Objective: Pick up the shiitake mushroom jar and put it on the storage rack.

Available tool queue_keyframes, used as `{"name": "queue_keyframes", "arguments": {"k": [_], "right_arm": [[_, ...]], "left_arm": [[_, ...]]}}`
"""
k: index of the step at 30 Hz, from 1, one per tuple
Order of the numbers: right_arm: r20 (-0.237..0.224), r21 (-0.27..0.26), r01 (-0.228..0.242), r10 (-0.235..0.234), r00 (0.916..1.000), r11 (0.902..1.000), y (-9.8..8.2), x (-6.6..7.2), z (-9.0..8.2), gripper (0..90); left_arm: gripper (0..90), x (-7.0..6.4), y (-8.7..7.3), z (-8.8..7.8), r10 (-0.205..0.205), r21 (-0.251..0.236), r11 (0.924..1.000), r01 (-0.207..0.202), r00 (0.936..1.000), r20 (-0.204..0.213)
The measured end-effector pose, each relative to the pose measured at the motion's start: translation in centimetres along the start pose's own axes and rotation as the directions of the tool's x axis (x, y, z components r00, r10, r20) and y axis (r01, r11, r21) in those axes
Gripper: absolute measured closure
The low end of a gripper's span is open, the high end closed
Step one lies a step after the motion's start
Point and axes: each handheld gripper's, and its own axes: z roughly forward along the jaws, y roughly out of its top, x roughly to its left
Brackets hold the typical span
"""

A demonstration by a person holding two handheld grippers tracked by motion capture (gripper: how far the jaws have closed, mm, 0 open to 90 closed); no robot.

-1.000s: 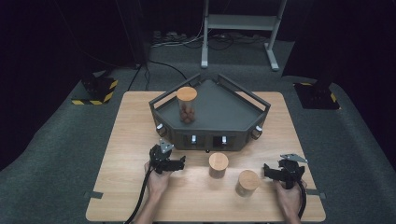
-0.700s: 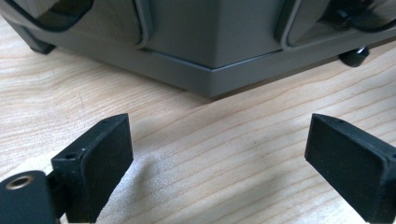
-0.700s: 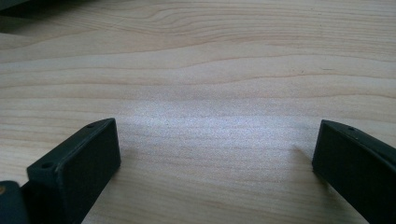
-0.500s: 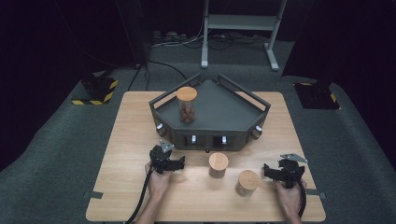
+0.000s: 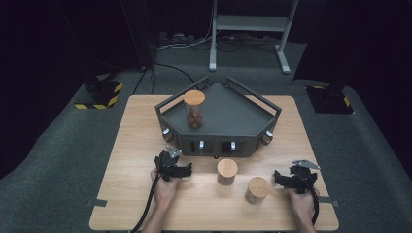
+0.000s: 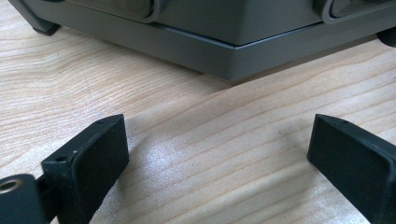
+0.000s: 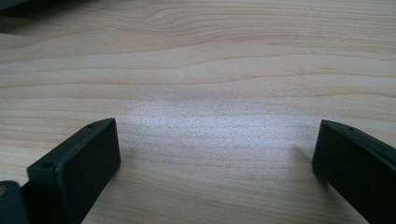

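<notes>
My left gripper [image 5: 172, 165] rests on the wooden table [image 5: 136, 145] just in front of the grey five-sided tray [image 5: 233, 119]. Its jaws have just been opening and stand wide apart [image 6: 218, 140] over bare wood, with the tray's base [image 6: 224, 51] close ahead. My right gripper [image 5: 294, 178] sits near the table's front right, open [image 7: 215, 140], with nothing between its fingers. A wooden-lidded jar [image 5: 194, 109] holding brown pieces stands upright in the tray's left part. Two more lidded jars [image 5: 227, 171] [image 5: 258, 189] stand on the table between the grippers.
The tray has raised rails and small knobs [image 5: 201, 144] along its front wall. Black cables trail from the left gripper [image 5: 145, 208] over the table's front edge. Beyond the table lie grey carpet, a metal stand [image 5: 252, 29] and black-and-yellow floor bases [image 5: 99, 94].
</notes>
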Motion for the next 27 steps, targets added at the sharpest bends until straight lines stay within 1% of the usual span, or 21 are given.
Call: {"name": "queue_keyframes", "arguments": {"k": [4,7,9,10,11,12,13,14,18,21,22,23,24,25,26,27], "right_arm": [[-0.002,0.000,0.001,-0.001,1.0000,1.0000,-0.1,0.0,-0.1,1.1],[0.006,-0.013,-0.030,0.030,0.9995,0.9995,-0.2,-0.1,-0.3,3.0],[-0.014,-0.023,-0.053,0.053,0.9985,0.9983,-0.3,-0.2,-0.5,3.2],[-0.014,-0.023,-0.053,0.053,0.9985,0.9983,-0.3,-0.2,-0.5,3.2],[-0.043,-0.041,-0.066,0.064,0.9970,0.9970,-0.3,-0.2,-0.9,3.7],[-0.057,-0.052,-0.071,0.068,0.9961,0.9961,-0.3,-0.1,-1.2,3.9],[-0.057,-0.052,-0.071,0.068,0.9961,0.9961,-0.3,-0.1,-1.2,3.9],[-0.088,-0.073,-0.083,0.077,0.9932,0.9938,-0.1,-0.1,-1.9,4.2],[-0.154,-0.122,-0.096,0.077,0.9851,0.9879,0.7,0.1,-3.3,4.5],[-0.204,-0.161,-0.101,0.067,0.9767,0.9817,1.3,0.5,-4.4,4.5],[-0.204,-0.161,-0.101,0.067,0.9767,0.9817,1.3,0.5,-4.4,4.5],[-0.228,-0.178,-0.103,0.061,0.9718,0.9786,1.6,0.7,-4.8,4.5],[-0.265,-0.199,-0.114,0.058,0.9624,0.9733,2.0,1.1,-5.3,4.4],[-0.282,-0.214,-0.116,0.052,0.9580,0.9700,2.2,1.3,-5.6,4.4],[-0.294,-0.223,-0.116,0.047,0.9546,0.9679,2.3,1.6,-5.9,4.5],[-0.294,-0.223,-0.116,0.047,0.9546,0.9679,2.3,1.6,-5.9,4.5]], "left_arm": [[4.6,0.0,0.0,0.0,0.000,0.000,1.0000,0.000,1.0000,0.001],[4.6,0.0,0.0,0.0,0.000,0.000,1.0000,0.000,1.0000,0.001],[4.6,0.0,0.0,0.0,0.000,0.000,1.0000,0.000,1.0000,0.001],[4.6,0.0,0.0,0.0,0.000,0.000,1.0000,0.000,1.0000,0.001],[4.6,0.0,0.0,0.0,0.000,0.000,1.0000,0.000,1.0000,0.001],[4.6,0.0,0.0,0.0,0.000,-0.001,1.0000,0.000,1.0000,0.001],[4.6,0.0,0.0,0.0,-0.001,-0.001,1.0000,0.001,1.0000,0.001],[4.6,0.0,0.0,0.0,-0.001,-0.001,1.0000,0.001,1.0000,0.001],[4.4,0.0,0.0,0.0,-0.001,-0.001,1.0000,0.001,1.0000,0.002],[4.4,0.0,0.0,0.0,0.000,0.001,1.0000,0.000,1.0000,0.001],[4.4,0.0,0.0,0.0,0.000,0.001,1.0000,0.000,1.0000,0.001],[4.4,0.0,0.0,0.0,-0.001,-0.001,1.0000,0.001,1.0000,0.001],[4.4,0.0,0.0,0.0,-0.001,0.000,1.0000,0.001,1.0000,0.001],[4.4,0.0,0.0,0.0,-0.001,-0.001,1.0000,0.001,1.0000,0.001],[4.4,0.0,0.0,0.0,0.000,0.000,1.0000,0.000,1.0000,0.002],[4.4,0.0,0.0,0.0,0.000,0.000,1.0000,0.000,1.0000,0.002]]}}
